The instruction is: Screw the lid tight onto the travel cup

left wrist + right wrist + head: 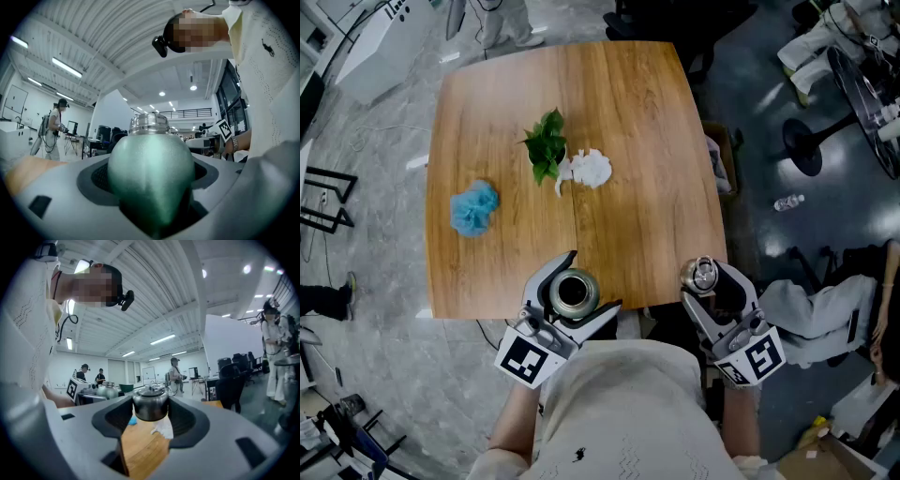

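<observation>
My left gripper (587, 285) is shut on the green travel cup (572, 293), held upright just off the table's near edge, with its mouth open and no lid on it. In the left gripper view the cup (150, 164) fills the space between the jaws, its steel threaded neck (149, 124) pointing up. My right gripper (706, 278) is shut on the steel lid (701, 273), a short way to the right of the cup and apart from it. The lid (150, 405) sits clamped between the jaws in the right gripper view, where the cup (107, 391) shows far left.
On the wooden table (637, 112) lie a green leafy sprig (546, 145), a white crumpled cloth (589, 169) and a blue scrubber (474, 208). The table's near edge runs just ahead of both grippers. People, chairs and desks stand around the room.
</observation>
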### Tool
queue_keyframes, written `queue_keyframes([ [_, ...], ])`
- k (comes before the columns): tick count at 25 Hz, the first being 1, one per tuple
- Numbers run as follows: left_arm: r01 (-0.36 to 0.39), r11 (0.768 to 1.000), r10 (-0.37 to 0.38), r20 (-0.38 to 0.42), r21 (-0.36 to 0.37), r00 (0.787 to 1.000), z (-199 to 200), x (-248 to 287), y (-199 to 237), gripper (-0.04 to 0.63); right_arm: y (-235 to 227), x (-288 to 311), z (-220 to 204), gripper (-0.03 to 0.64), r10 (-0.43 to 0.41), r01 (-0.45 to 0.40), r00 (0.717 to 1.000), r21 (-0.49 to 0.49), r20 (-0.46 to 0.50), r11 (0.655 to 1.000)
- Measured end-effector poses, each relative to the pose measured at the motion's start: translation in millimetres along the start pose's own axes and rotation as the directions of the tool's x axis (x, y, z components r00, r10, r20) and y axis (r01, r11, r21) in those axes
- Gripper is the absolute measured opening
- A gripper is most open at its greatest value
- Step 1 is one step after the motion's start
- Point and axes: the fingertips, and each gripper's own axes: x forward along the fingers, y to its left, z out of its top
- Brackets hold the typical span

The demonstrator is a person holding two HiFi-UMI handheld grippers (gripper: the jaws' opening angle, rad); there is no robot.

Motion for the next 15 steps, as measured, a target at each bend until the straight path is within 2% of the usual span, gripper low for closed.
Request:
queue_keyframes([
  [3,-0.021,1.0,0.021,-0.029,0.0,0.999,13,-20,-5,0.405,-9,-16,17,0.236,-0.045,0.045,0.999,0.018,0.017,0.999],
  [6,-0.022,1.0,0.022,-0.059,0.0,0.998,23,-30,-9,0.405,-11,-32,34,0.236,-0.087,0.085,0.996,0.083,0.022,0.993],
  [9,-0.026,0.999,0.027,-0.068,0.024,0.997,33,-29,-13,0.405,-8,-42,38,0.236,-0.097,0.095,0.995,0.126,0.009,0.987],
  [12,-0.029,0.998,0.032,-0.048,0.06,0.998,50,-24,-3,0.405,-11,-33,42,0.236,-0.096,0.094,0.995,0.078,0.028,0.993],
  [15,-0.034,0.997,0.035,-0.024,0.066,0.999,59,-18,6,0.405,-17,-37,48,0.235,-0.112,0.11,0.993,0.059,0.03,0.992],
])
